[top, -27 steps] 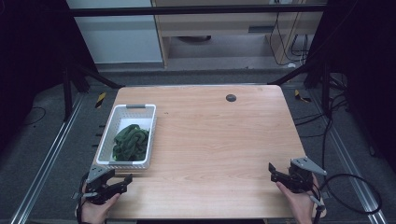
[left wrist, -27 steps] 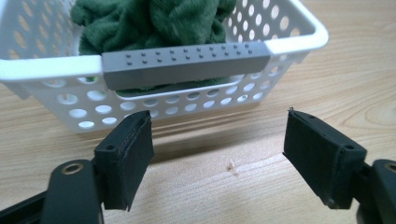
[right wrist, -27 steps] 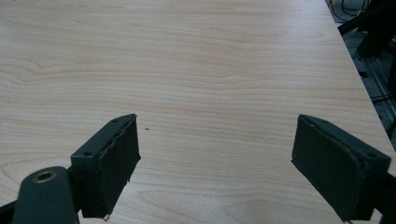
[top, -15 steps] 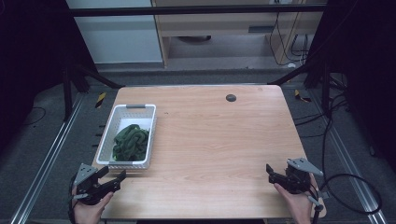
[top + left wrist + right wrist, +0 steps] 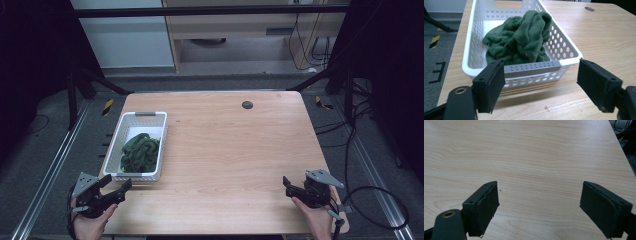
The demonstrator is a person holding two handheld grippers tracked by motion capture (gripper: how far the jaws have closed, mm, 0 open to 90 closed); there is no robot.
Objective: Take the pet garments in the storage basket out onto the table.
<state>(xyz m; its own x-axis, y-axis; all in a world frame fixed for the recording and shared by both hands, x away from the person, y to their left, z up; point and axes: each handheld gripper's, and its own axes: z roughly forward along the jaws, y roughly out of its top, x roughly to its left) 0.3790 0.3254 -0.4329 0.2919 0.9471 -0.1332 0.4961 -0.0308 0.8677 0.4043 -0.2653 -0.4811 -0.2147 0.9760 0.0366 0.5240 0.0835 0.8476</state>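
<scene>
Withdrawn leftward, left claw (image 5: pixel 119 189) gapes before towel (image 5: pixel 520 37); right claw (image 5: pixel 288 185) spread.

A white plastic basket (image 5: pixel 113 158) with perforated walls stands on the wooden desk (image 5: pixel 235 150) along its left edge, its long sides running from the near edge toward the far edge. A grey strip (image 5: pixel 532 68) runs across the short wall at the near end, and a handle slot is cut in the far wall. Inside lies a crumpled dark green fleecy cloth (image 5: pixel 139 151), heaped toward the near end and rising above the rim there.
</scene>
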